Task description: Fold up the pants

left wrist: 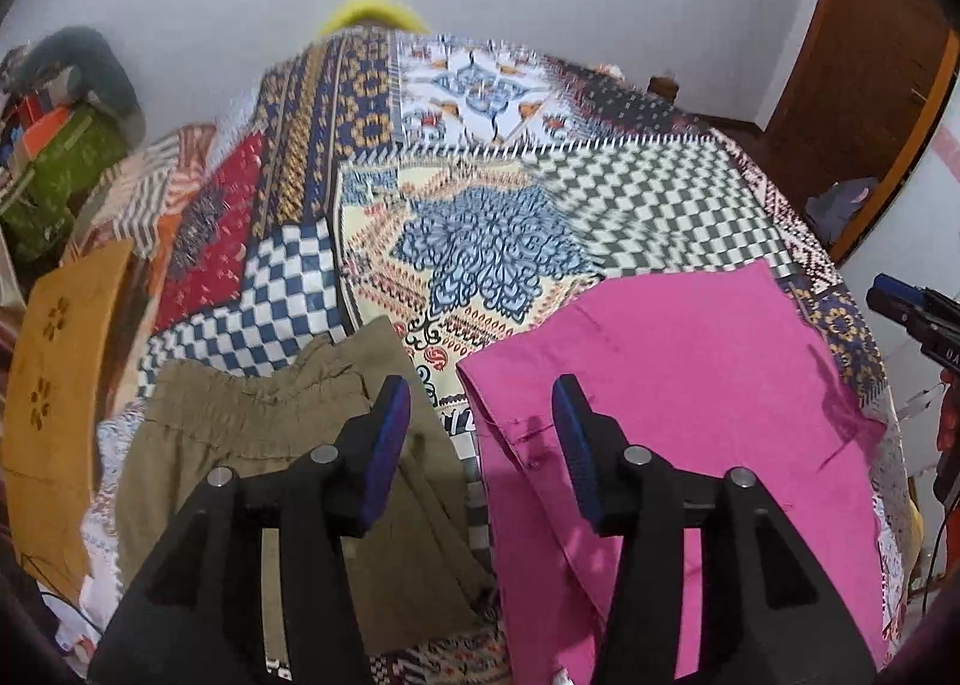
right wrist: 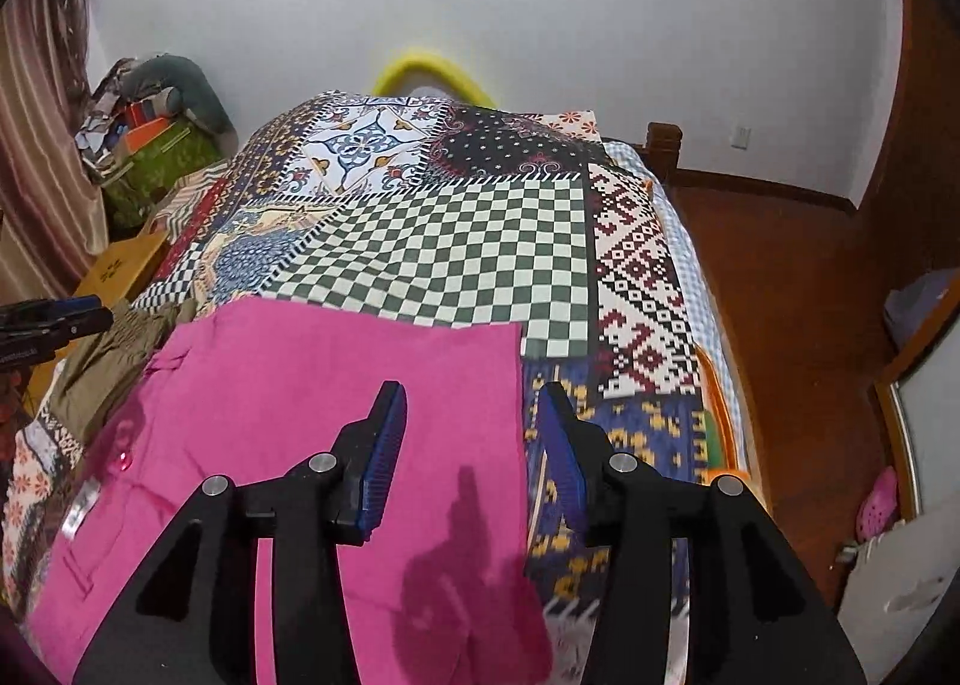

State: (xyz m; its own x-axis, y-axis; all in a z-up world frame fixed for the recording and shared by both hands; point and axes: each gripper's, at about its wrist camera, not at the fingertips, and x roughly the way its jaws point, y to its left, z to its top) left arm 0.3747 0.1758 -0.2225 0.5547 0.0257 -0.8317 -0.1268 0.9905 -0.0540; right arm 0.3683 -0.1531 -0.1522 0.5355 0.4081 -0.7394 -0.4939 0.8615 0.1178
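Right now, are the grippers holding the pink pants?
No. The left gripper and right gripper are both open and empty above the pink pants.

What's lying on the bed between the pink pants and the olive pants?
Nothing lies there: the left wrist view shows only a strip of patterned bedspread between the pink pants and the olive pants.

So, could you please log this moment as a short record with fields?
surface: bed with patchwork cover
pink pants: folded flat, near edge of bed
olive pants: beside the pink ones, on their left
left hand-held gripper: open, empty, above the gap between both garments
right hand-held gripper: open, empty, over the pink pants' right edge
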